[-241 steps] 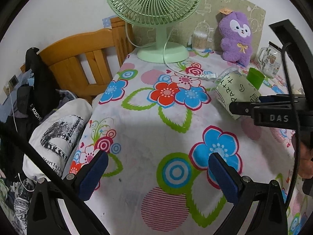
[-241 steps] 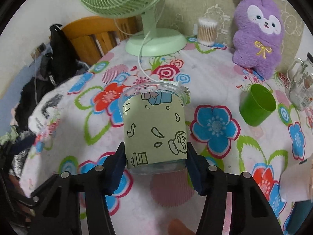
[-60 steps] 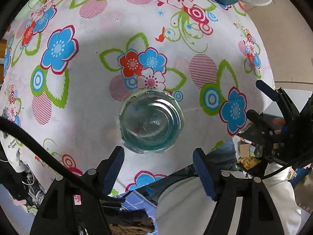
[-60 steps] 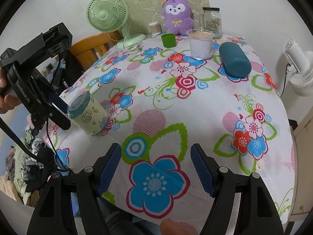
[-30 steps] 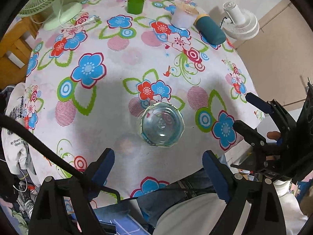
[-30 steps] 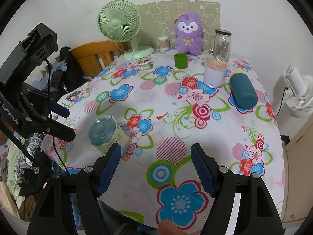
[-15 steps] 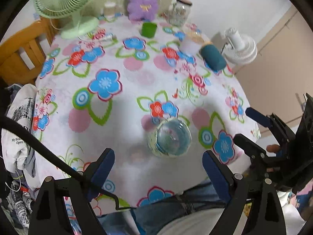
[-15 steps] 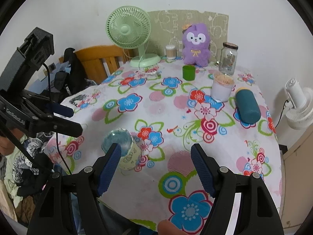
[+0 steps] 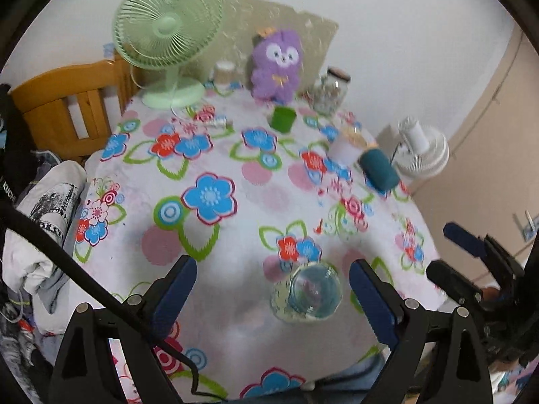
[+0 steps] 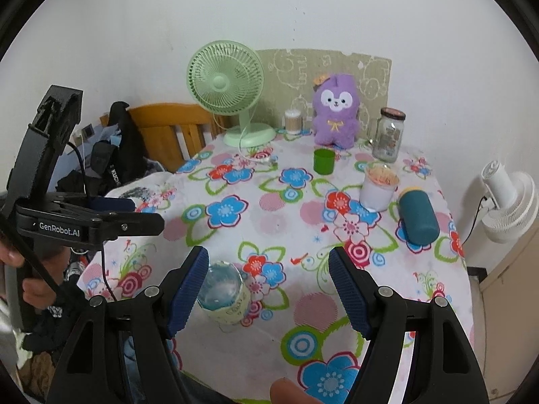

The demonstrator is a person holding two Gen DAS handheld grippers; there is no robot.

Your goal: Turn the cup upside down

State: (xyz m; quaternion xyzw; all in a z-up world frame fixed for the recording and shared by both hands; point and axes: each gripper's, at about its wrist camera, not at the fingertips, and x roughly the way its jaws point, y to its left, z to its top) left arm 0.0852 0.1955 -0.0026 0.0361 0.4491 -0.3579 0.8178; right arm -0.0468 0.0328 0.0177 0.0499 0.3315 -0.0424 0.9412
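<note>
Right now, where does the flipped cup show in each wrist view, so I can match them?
Left wrist: the cup stands base-up on the tablecloth, low and right of centre, between the left tool's open fingers, nearer the right one.
Right wrist: the cup sits low and left of centre, just inside the right tool's left finger.
Shared landmark: the red-and-blue flower pair printed just beyond it.

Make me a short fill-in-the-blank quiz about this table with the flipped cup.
1. The clear cup stands on the flowered tablecloth with its bottom facing ____.
2. Both grippers, left and right, are ____.
3. The small cup in front of the purple plush toy is ____.
4. The teal bottle is lying on its ____.

Answers: up; open; green; side
</note>
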